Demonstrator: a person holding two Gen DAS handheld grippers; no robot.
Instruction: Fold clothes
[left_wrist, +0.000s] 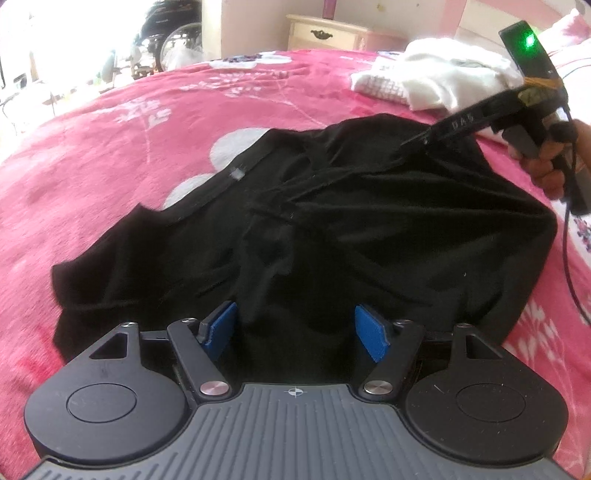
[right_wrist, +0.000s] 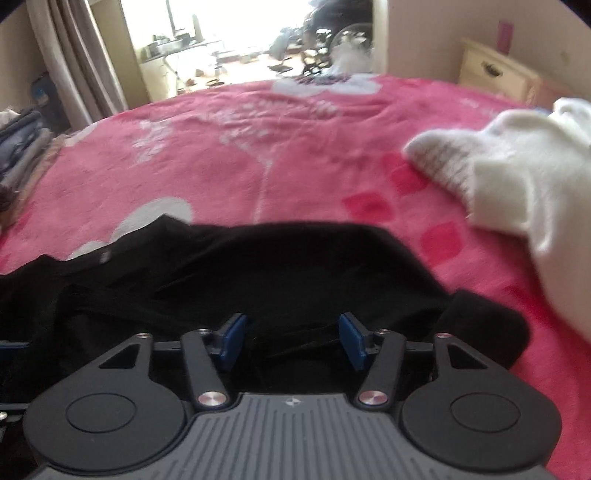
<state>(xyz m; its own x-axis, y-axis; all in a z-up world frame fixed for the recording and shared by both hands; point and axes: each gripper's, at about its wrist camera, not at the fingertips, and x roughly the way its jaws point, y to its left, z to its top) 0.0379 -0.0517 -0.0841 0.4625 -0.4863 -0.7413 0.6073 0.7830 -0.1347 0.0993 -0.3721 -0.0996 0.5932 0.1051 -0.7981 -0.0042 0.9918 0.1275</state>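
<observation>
A black garment (left_wrist: 295, 221) lies rumpled and partly spread on a pink flowered bedspread (left_wrist: 129, 129), its left edge ending in a loose flap over the pattern. The left gripper (left_wrist: 295, 330) hangs over the near edge of the cloth with its blue pads (left_wrist: 221, 325) wide apart and nothing between them. Further right, the right gripper (right_wrist: 291, 338) is likewise spread open above the dark fabric, seemingly gripping nothing though that view is blurred, and a white garment (left_wrist: 436, 77) lies well apart at the far right.
</observation>
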